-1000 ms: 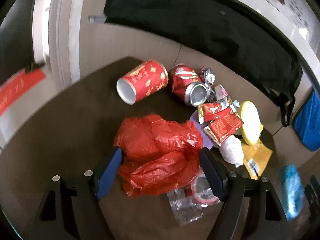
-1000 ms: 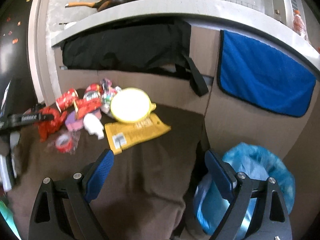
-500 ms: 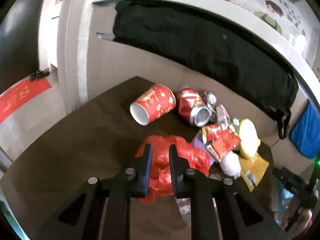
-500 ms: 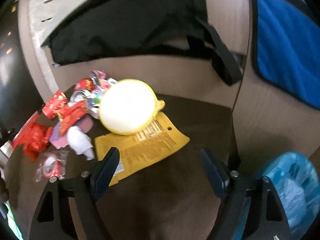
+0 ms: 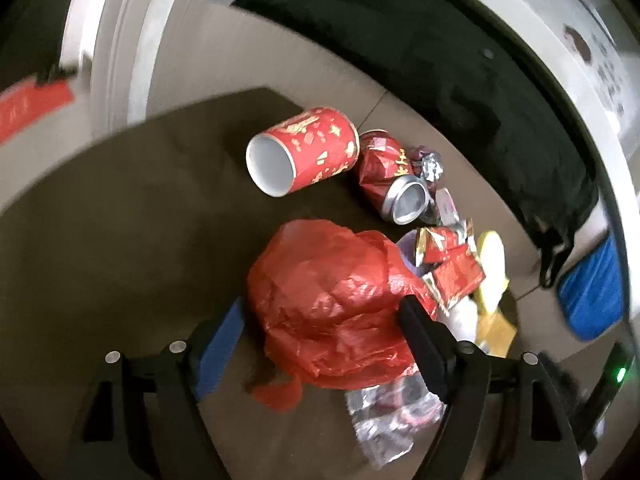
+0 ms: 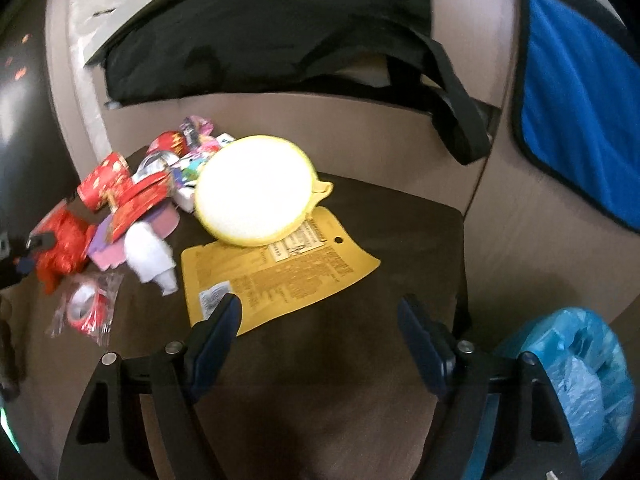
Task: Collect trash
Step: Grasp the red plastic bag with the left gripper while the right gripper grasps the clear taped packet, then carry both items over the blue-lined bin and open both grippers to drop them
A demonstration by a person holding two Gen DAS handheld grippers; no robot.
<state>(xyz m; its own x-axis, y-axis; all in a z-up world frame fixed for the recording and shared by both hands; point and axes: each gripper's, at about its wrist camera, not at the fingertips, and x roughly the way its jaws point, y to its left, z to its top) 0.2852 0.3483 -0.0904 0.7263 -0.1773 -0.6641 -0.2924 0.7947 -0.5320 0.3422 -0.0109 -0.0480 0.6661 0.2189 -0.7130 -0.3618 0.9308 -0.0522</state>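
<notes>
Step in hand: I judge this as lining up on the trash pile, no piece lifted yet and nothing gone to the bin bag.
Left gripper (image 5: 320, 320): my jaws are opening around the crumpled red plastic bag (image 5: 332, 300); the bag bulges between the fingers, the right pad looks to be against its side, the left pad stands just clear, so I do not call it gripped.
Right gripper (image 6: 320, 320): my jaws are closing slowly but stand wide, with only bare tabletop between them; the corner of the yellow packet (image 6: 280, 276) lies just beyond the left finger.
Where the trash is: all on the table: a red paper cup (image 5: 304, 150) on its side, a crushed red can (image 5: 394, 178) touching it, red snack wrappers (image 5: 448, 264), a white wad (image 6: 150, 254), a yellow round lid (image 6: 256, 190) resting on the packet, and a clear wrapper with a tape roll (image 6: 86, 306).
Next move: likely a firm close on the red bag; thin film may slip, so I want a thick fold.
Surface: a dark brown table (image 6: 360, 380), dim and matte.
Room: a blue bin bag (image 6: 576, 372) sits below the table's right edge; a black cloth (image 6: 260, 28) and a blue cloth (image 6: 576, 88) hang behind.
</notes>
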